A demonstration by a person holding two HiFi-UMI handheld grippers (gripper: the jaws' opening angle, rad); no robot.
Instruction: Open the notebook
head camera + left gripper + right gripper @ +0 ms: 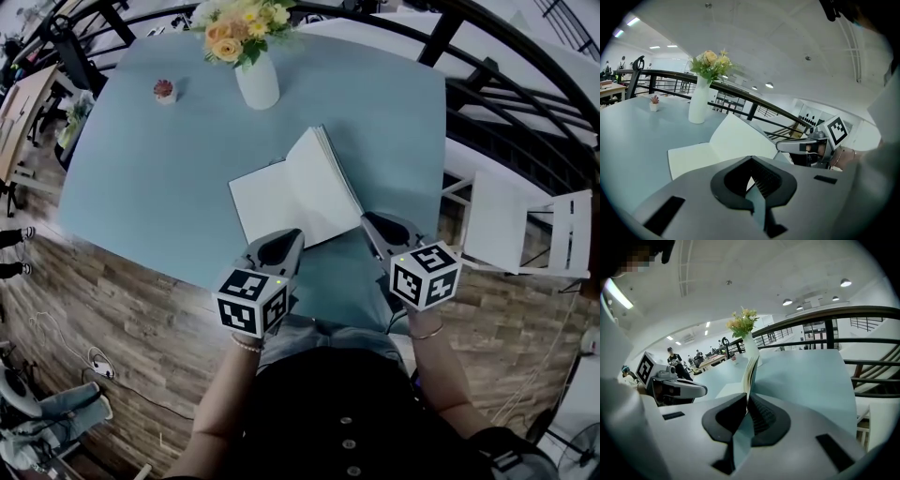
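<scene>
Right gripper is clamped on the notebook's raised pages, which stand at its 12 o'clock. Left gripper, jaws drawn together, sits at the flat page's near edge; whether it nips the page is unclear. On the table, at the notebook's 11 o'clock, a vase holds flowers; at 10 o'clock, a pot holds a small plant.

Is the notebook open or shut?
Notebook half open: one side flat on the table, the other raised, pinched in the right claw.
</scene>
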